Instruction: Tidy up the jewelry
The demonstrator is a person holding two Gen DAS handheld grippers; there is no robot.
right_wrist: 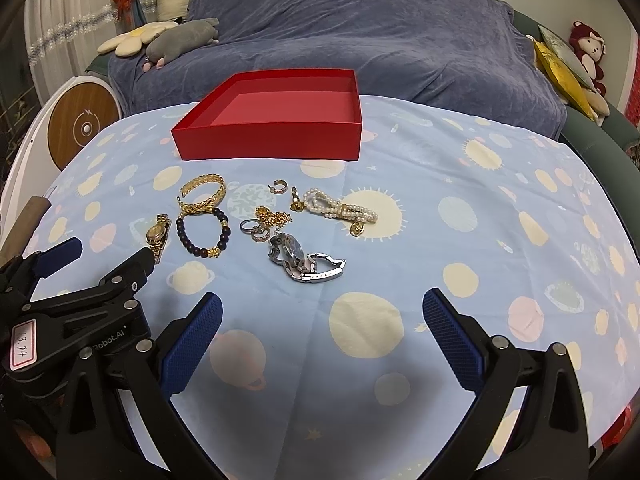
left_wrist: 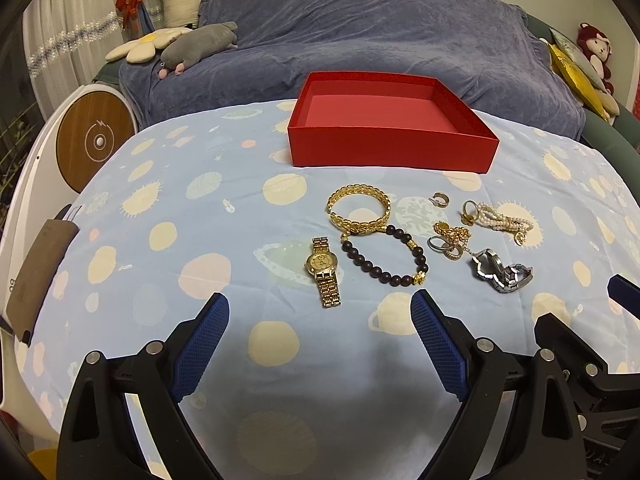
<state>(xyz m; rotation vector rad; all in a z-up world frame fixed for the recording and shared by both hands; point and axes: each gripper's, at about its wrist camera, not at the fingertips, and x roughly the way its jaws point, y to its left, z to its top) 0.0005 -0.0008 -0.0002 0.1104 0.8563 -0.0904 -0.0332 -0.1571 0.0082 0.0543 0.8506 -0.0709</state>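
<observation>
An empty red box (left_wrist: 392, 148) (right_wrist: 272, 140) stands at the far side of the table. In front of it lie a gold bangle (left_wrist: 359, 210) (right_wrist: 204, 196), a gold watch (left_wrist: 325, 270) (right_wrist: 157, 236), a dark bead bracelet (left_wrist: 384, 254) (right_wrist: 204, 236), a silver watch (left_wrist: 500, 270) (right_wrist: 304, 260), a pearl bracelet (left_wrist: 504, 222) (right_wrist: 340, 208), and small rings with a gold chain (left_wrist: 450, 240) (right_wrist: 268, 222). My left gripper (left_wrist: 320, 312) is open and empty, just short of the gold watch. My right gripper (right_wrist: 322, 312) is open and empty, just short of the silver watch.
The table wears a light blue cloth with planet prints (left_wrist: 200, 220) (right_wrist: 480, 220). Behind it is a sofa under a blue blanket (left_wrist: 380, 32) with plush toys (left_wrist: 196, 44). A round white and wood device (left_wrist: 94, 140) stands at the left. The left gripper body shows in the right wrist view (right_wrist: 72, 304).
</observation>
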